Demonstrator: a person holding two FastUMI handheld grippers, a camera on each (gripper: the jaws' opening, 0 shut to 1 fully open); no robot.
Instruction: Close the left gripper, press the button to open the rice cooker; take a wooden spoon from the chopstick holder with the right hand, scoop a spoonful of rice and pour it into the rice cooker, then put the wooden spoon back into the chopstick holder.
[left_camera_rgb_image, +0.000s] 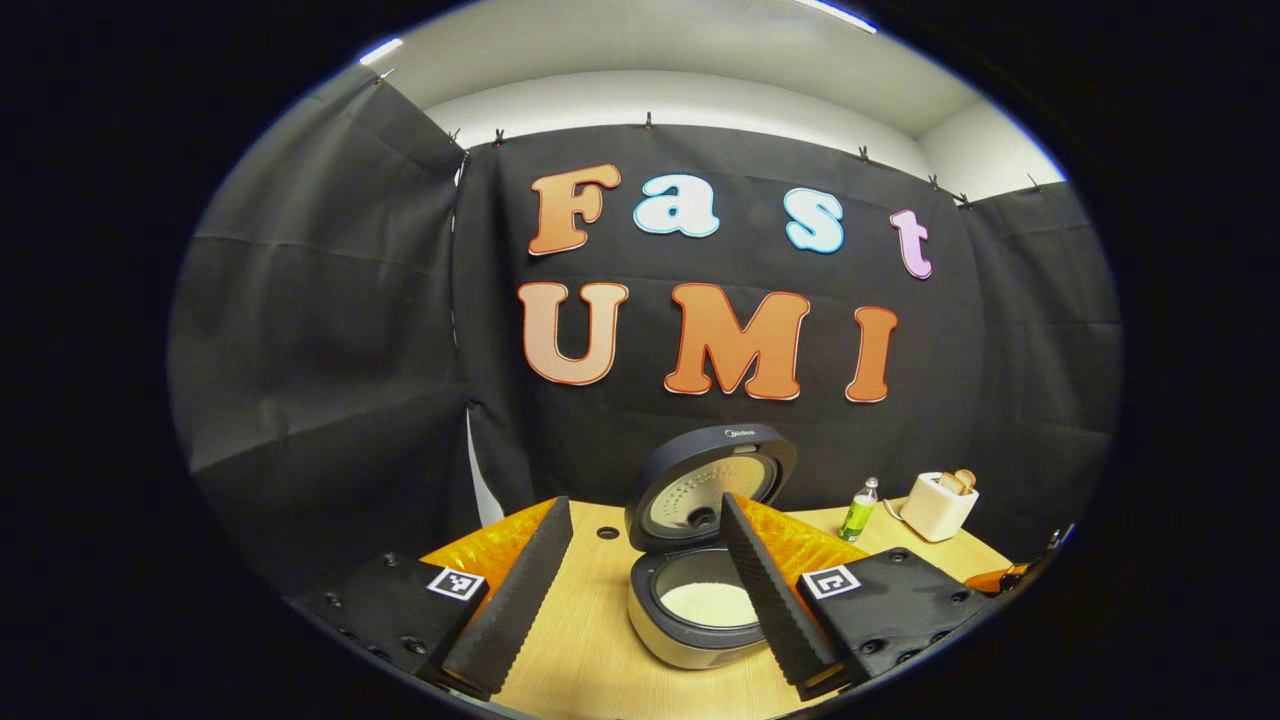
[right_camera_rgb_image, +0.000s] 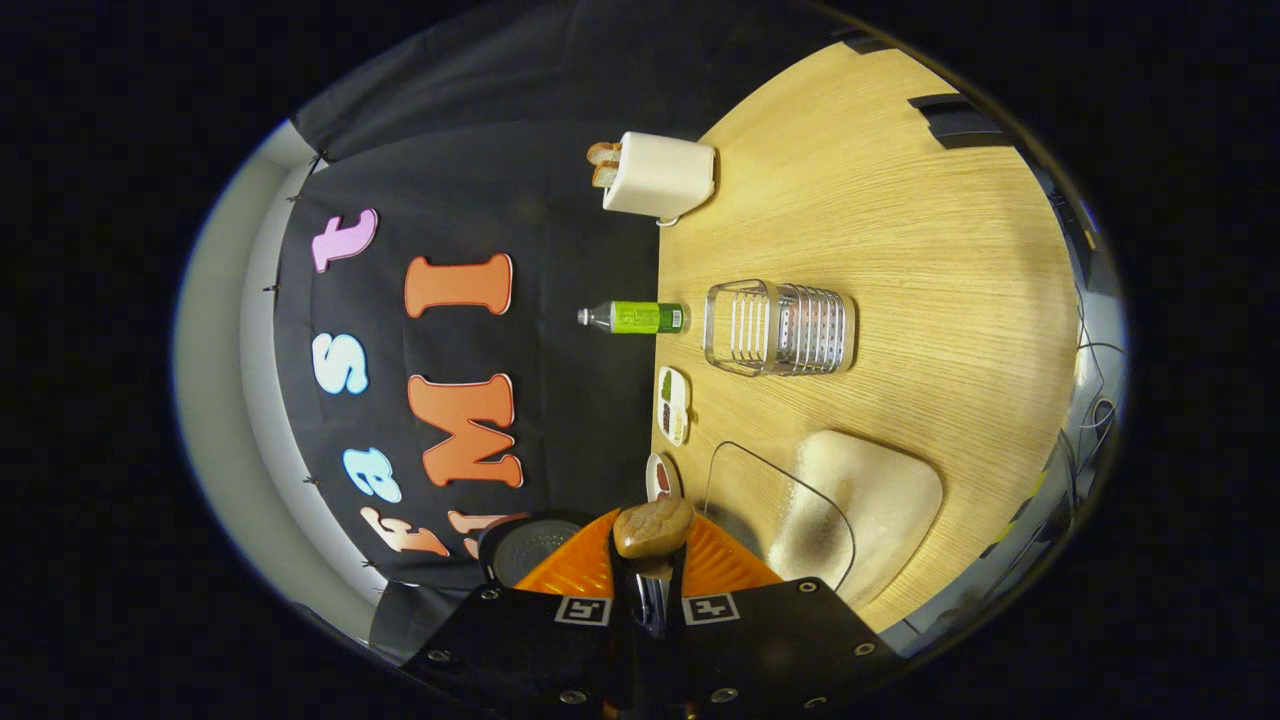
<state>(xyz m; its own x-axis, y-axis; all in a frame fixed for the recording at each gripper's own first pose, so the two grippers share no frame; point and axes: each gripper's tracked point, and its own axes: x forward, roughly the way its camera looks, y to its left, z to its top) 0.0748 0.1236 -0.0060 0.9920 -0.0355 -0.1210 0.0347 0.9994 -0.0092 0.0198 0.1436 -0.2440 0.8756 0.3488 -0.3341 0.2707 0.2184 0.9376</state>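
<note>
The rice cooker stands open on the wooden table, its lid upright and white rice in the pot. My left gripper is open and hangs in front of the cooker, holding nothing. The right gripper view is rolled sideways, with the table at its right. My right gripper is shut on the wooden spoon, whose bowl sticks out just past the fingers. It hovers over the cooker, between the dark lid and the pale body. The metal chopstick holder stands farther off, apart from the spoon.
A green bottle and a cream toaster stand along the table's back edge by the black cloth. Two small dishes sit between the bottle and the cooker. Bare tabletop lies around the holder.
</note>
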